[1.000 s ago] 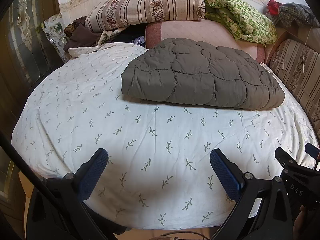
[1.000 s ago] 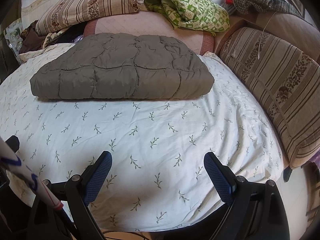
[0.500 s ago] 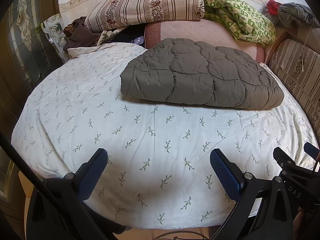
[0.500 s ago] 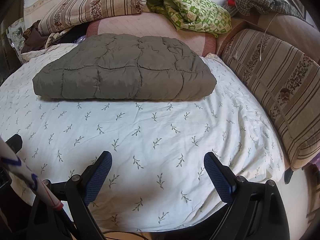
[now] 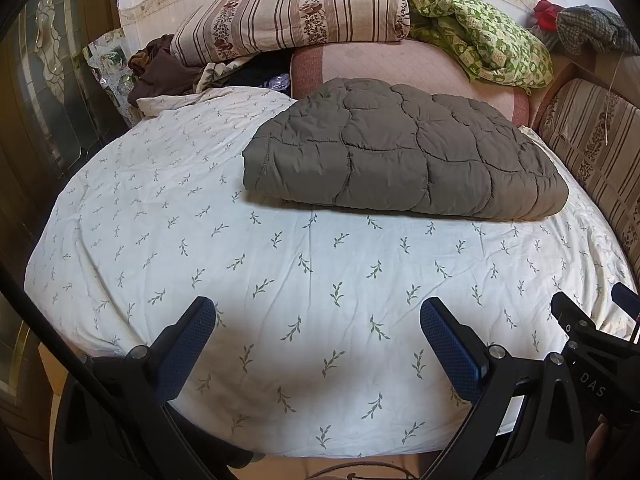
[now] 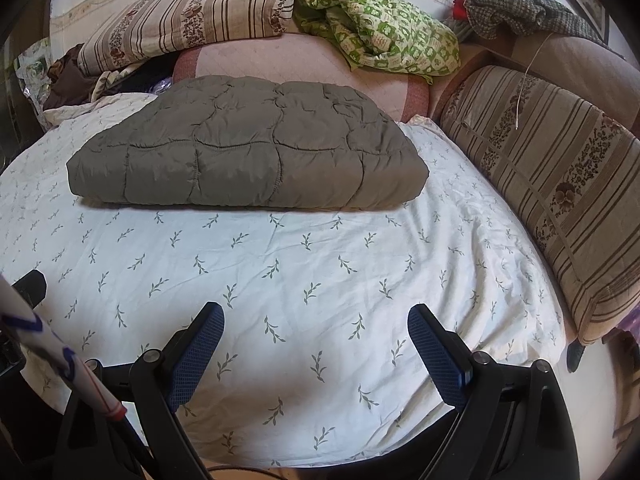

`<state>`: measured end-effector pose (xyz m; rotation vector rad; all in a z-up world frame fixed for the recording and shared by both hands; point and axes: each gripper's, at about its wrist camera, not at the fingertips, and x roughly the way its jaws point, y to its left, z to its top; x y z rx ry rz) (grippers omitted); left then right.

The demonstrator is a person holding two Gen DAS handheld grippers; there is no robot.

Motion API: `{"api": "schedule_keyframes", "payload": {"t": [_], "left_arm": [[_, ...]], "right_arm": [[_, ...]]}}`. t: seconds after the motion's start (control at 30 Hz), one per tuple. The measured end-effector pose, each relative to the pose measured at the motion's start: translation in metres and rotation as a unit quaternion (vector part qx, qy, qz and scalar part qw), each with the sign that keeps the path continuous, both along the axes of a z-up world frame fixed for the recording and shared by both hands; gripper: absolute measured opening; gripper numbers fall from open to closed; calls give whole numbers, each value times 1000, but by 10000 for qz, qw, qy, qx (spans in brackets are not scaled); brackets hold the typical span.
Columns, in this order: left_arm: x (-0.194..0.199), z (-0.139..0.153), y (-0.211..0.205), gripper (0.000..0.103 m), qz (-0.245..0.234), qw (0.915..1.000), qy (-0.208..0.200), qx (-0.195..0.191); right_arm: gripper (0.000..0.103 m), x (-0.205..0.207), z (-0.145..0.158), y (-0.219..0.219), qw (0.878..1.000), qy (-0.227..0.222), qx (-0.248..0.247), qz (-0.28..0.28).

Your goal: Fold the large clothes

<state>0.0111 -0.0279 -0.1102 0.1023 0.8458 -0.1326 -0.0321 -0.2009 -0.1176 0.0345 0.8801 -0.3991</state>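
The bed [image 5: 160,208], spread with a white sheet printed with small green sprigs, fills most of both views, and across the last second almost nothing on it has changed. The two cameras have only drifted a touch: in the right wrist view the scene has slid slightly downward in the frame, in the left wrist view slightly to the left.

The grey quilted garment [image 5: 400,152] lies in the upper middle of the left wrist view, and in the upper left to centre of the right wrist view [image 6: 248,148]. It is a thick padded bundle, doubled over on itself with a rounded fold along its near edge, flat on the sheet and keeping the same outline through all the pictures. Judging by that compact shape, the folding of this piece looks finished, or very nearly so.

Behind it, along the top of the frame, sit a striped pillow [image 5: 292,16] and a crumpled green patterned cloth [image 5: 480,40]; a striped cushion [image 6: 552,184] runs down the right edge of the right wrist view.

The left tool [image 5: 318,334] hangs low in the bottom of its frame, its blue pads spread wide with nothing between them, well apart from the garment. The right tool [image 6: 316,340] is likewise spread and empty, over bare sheet near the foot of the bed. Both have stayed released and back from the bundle, which suggests a pause after the last fold, not a fresh grasp
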Motion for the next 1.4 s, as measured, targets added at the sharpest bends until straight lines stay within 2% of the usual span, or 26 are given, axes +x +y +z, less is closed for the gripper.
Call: {"api": "schedule_keyframes", "payload": {"t": [1.4], "left_arm": [[13, 3, 8, 102, 196, 9997, -92, 147]], "right_arm": [[96, 6, 3, -5, 9997, -197, 106, 114]]}}
